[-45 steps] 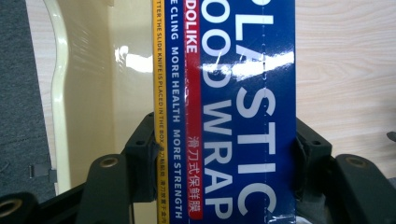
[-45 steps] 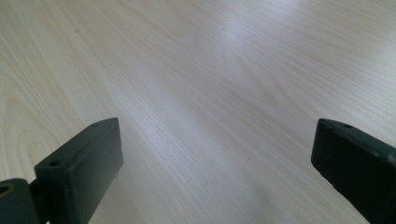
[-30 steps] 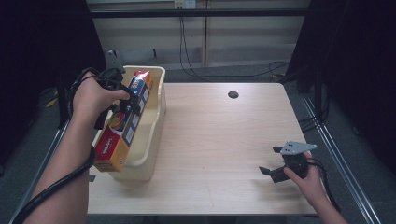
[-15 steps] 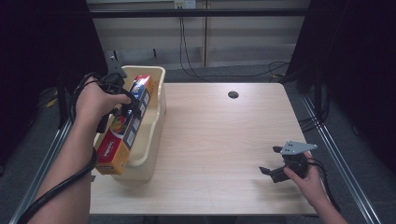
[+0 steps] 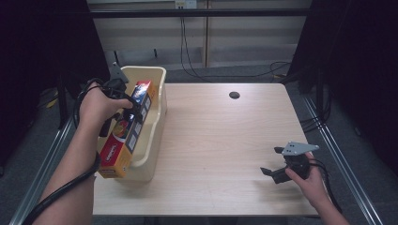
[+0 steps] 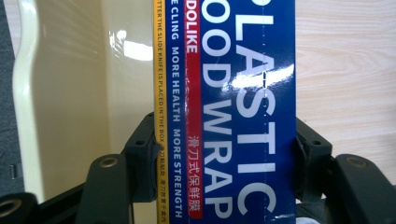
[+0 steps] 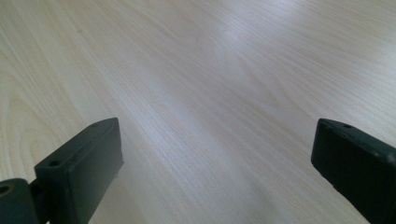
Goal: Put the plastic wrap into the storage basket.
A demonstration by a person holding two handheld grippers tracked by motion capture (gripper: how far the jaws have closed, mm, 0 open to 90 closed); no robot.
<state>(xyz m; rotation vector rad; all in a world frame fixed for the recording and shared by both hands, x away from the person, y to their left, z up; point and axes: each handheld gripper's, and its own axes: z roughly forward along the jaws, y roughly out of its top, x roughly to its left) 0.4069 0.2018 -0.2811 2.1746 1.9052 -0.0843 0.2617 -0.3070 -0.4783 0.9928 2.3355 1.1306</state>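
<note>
Overhead, left gripper point(image 5: 133, 110) pinches a plastic wrap box point(image 5: 126, 133) slanting in the cream bin point(image 5: 157, 117) at the table's point(image 5: 225, 140) left edge. Left gripper view: jaws squeeze its sides. Right gripper view: right gripper point(image 7: 215, 172) spread wide over bare wood.

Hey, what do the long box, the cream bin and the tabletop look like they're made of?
The plastic wrap box looks like glossy printed cardboard: sharp folded edges, and glare across the lettering. The cream bin is probably moulded plastic, with smooth rounded walls and a soft shine. The table shows pale wood grain with a matte sheen; it could be laminate rather than solid wood.
</note>
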